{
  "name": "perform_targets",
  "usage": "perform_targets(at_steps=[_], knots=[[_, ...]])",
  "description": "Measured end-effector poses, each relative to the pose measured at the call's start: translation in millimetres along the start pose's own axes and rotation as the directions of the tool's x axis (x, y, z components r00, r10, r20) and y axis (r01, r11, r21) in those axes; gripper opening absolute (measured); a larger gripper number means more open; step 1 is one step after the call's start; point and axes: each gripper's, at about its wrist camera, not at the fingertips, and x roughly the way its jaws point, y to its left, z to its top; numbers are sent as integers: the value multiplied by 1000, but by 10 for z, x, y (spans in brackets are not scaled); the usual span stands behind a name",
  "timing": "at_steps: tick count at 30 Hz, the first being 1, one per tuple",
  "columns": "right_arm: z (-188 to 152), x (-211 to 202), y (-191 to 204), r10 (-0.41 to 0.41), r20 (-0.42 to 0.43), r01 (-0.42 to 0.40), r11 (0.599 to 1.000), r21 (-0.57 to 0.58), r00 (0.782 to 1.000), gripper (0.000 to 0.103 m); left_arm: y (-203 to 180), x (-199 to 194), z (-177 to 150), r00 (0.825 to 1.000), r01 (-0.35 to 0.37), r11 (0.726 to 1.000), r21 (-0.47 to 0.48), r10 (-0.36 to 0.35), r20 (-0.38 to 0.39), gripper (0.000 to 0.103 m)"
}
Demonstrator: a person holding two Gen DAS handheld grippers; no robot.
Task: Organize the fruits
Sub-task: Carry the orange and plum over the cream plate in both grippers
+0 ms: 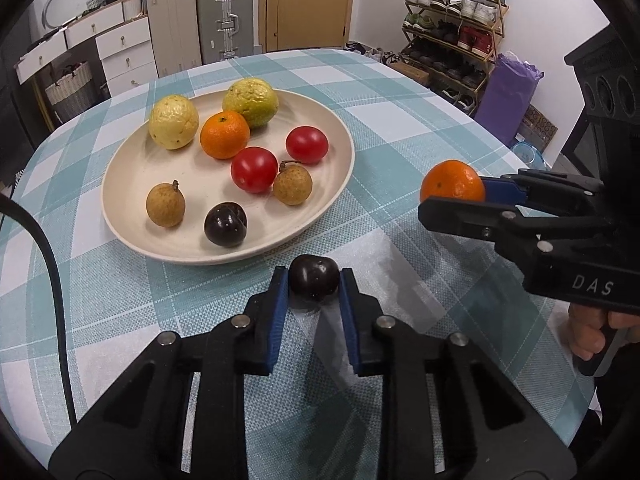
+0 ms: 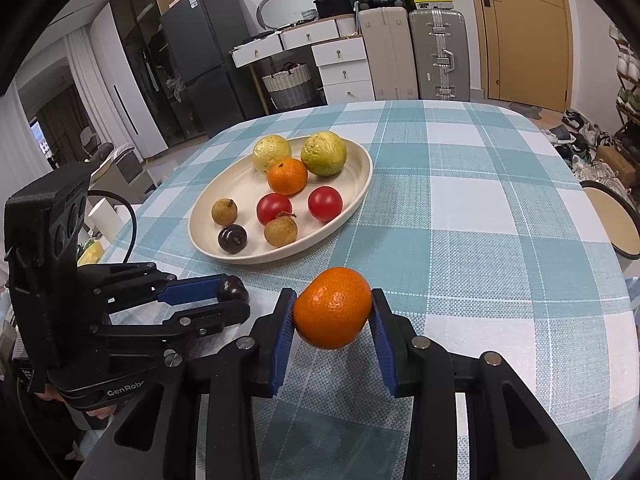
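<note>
A cream plate (image 1: 132,168) (image 2: 352,172) on the checked tablecloth holds two yellow-green guavas (image 1: 174,121), an orange (image 1: 224,134), two red tomatoes (image 1: 254,169), two brown longans (image 1: 165,204) and a dark plum (image 1: 225,224). My left gripper (image 1: 314,286) (image 2: 232,294) is shut on a second dark plum (image 1: 314,283) (image 2: 232,289), held above the cloth just in front of the plate. My right gripper (image 2: 332,310) (image 1: 452,190) is shut on a second orange (image 2: 332,307) (image 1: 452,181), held above the table to the right of the plate.
The table (image 2: 480,208) has a blue-and-white checked cloth. A stool (image 2: 612,220) stands at its right edge. Suitcases (image 2: 438,52), drawers, a fridge and a shoe rack (image 1: 452,28) stand beyond. A black cable (image 1: 52,256) hangs at the left.
</note>
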Motion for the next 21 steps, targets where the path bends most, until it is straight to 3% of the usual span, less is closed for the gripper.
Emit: perform_targets(at_steps=[7, 21], knots=[[39, -31, 16, 0, 12, 0, 1000, -3, 1000, 37, 79, -221, 18, 997, 9, 1000, -23, -8, 73, 22], [276, -28, 246, 15, 42, -13, 999, -50, 999, 37, 498, -651, 122, 978, -67, 991, -113, 88, 188, 22]])
